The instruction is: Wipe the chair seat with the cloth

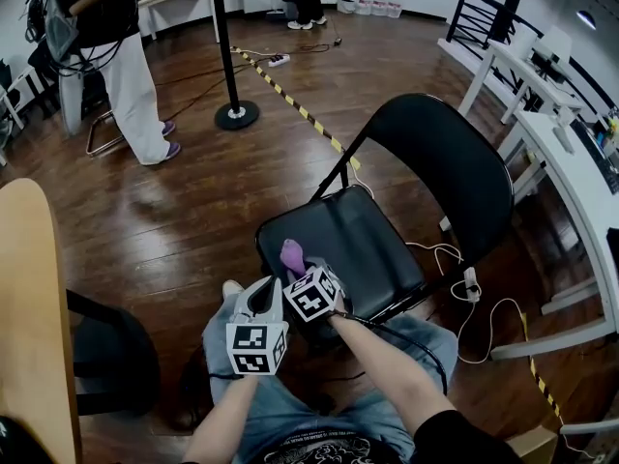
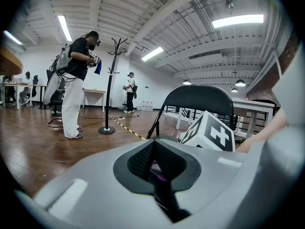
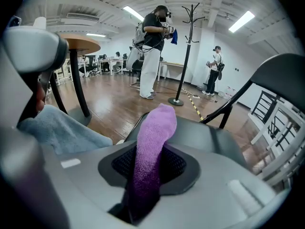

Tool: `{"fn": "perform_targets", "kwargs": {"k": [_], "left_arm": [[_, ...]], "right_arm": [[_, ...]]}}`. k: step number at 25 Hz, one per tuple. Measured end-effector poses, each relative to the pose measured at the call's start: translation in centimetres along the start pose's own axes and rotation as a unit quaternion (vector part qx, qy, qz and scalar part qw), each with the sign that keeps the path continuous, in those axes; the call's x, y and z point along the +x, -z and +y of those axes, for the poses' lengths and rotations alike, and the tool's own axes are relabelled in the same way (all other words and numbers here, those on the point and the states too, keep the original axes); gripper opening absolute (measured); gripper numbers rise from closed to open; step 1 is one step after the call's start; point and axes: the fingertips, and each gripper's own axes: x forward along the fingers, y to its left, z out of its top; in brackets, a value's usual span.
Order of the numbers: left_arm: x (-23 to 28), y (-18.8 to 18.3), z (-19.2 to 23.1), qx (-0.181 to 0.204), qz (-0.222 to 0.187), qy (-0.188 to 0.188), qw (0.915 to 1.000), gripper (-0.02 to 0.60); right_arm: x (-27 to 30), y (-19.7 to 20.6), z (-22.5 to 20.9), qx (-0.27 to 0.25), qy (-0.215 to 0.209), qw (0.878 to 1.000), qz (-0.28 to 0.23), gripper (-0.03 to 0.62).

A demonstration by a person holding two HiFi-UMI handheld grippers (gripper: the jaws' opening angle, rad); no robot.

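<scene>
A black folding chair (image 1: 440,167) stands in front of me, its seat (image 1: 358,245) facing me. My right gripper (image 1: 300,267) hovers over the seat's near edge, shut on a purple cloth (image 1: 291,253) that sticks up from the jaws. In the right gripper view the cloth (image 3: 155,132) stands out of the right gripper (image 3: 148,168), with the seat (image 3: 212,136) just beyond. My left gripper (image 1: 263,290) is beside it on the left, off the seat, above my knee. In its own view the left gripper (image 2: 155,165) has its jaws together, and a purple sliver shows in the slit.
A round wooden table (image 1: 29,298) is close on my left. A black post with a round base (image 1: 236,114) and a person in white trousers (image 1: 131,75) stand farther off. White desks (image 1: 566,158) line the right side. White cables (image 1: 484,317) lie on the floor by the chair.
</scene>
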Motion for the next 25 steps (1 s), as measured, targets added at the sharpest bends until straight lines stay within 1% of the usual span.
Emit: {"fn": "perform_targets", "kwargs": {"k": [2,6,10,13,17,21,25], "left_arm": [[0.0,-0.2,-0.4,0.001,-0.001,0.001,1.0000,0.003],[0.2,-0.4,-1.1,0.000,-0.002,0.003,1.0000,0.003],[1.0,0.1,-2.4,-0.002,0.001,0.013,0.9999,0.003],[1.9,0.3,-4.1,0.000,0.003,0.028,0.9996,0.003],[2.9,0.4,-6.1,0.002,0.006,0.045,0.9990,0.003],[3.6,0.1,-6.9,0.005,0.005,0.051,0.9987,0.003],[3.6,0.3,-6.4,0.010,0.012,0.047,0.9988,0.003]], "right_arm": [[-0.7,-0.4,-2.0,-0.008,0.019,1.000,-0.010,0.101],[-3.2,0.1,-9.4,-0.010,0.080,0.997,-0.010,0.101],[-5.8,2.7,-16.3,0.004,0.134,0.991,0.014,0.101],[-7.4,5.3,-20.0,0.028,0.164,0.985,0.037,0.101],[-8.3,8.2,-22.7,0.068,0.192,0.977,0.061,0.101],[-8.1,10.4,-23.9,0.109,0.198,0.971,0.084,0.101],[-7.6,12.2,-24.5,0.114,0.197,0.967,0.117,0.101]]}}
